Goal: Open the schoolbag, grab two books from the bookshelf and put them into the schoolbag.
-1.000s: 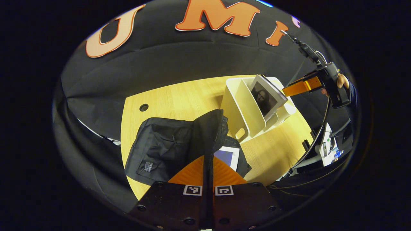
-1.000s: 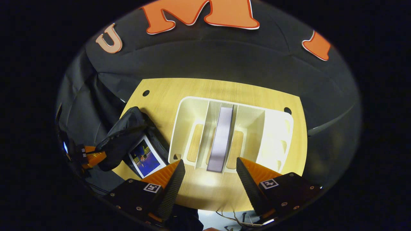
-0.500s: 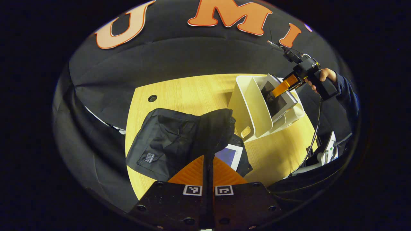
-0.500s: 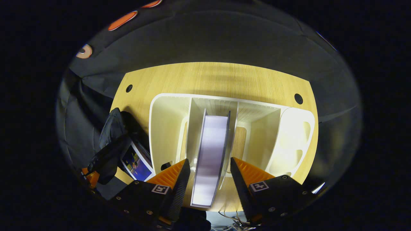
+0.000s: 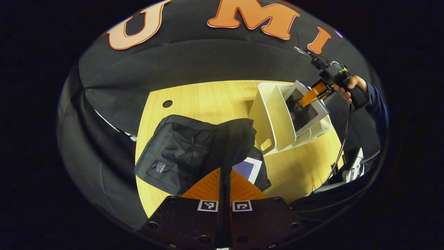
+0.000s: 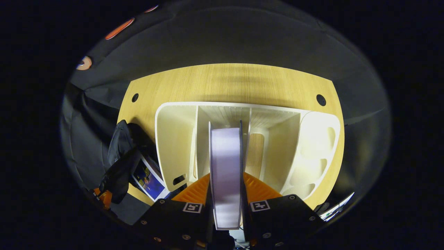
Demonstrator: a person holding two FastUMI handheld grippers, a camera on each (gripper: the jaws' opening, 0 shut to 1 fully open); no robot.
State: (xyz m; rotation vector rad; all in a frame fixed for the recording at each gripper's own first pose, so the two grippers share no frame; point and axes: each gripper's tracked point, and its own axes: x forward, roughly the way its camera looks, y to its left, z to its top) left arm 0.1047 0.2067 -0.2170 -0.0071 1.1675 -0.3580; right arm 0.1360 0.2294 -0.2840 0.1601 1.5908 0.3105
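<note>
Book (image 6: 226, 173) number two stands on edge in the middle slot of the shelf (image 6: 175, 139), and the right gripper view looks straight down its pale page edge: the long axis runs away from the camera, up the picture, with the near end lying between the right gripper (image 6: 226, 189) and both fingers (image 6: 194, 189) pressed against its covers, so the jaws are clenched on the book. Low at the left of that view the bag (image 6: 119, 163) lies on the desk (image 6: 229, 81) with another book (image 6: 147, 175), blue-covered, showing in its mouth. In the left gripper view the left gripper (image 5: 224, 180) sits at the bottom with its jaws closed flat on a fold of the bag's (image 5: 194, 149) zip edge, holding the flap up; the blue book (image 5: 247, 169) peeps out just right of that fold. Farther off, up and to the right, the shelf (image 5: 274, 118) stands on the desk (image 5: 201, 100), and the right gripper (image 5: 312, 95), held by a hand (image 5: 352, 86), grips the top corner of the dark-covered book (image 5: 305, 111), which leans out of its slot. My judgement: the lift should run along the slot, upward and clear of the dividers, then swing left and down toward the held-open mouth. The right hand carries; the left only props the flap.
</note>
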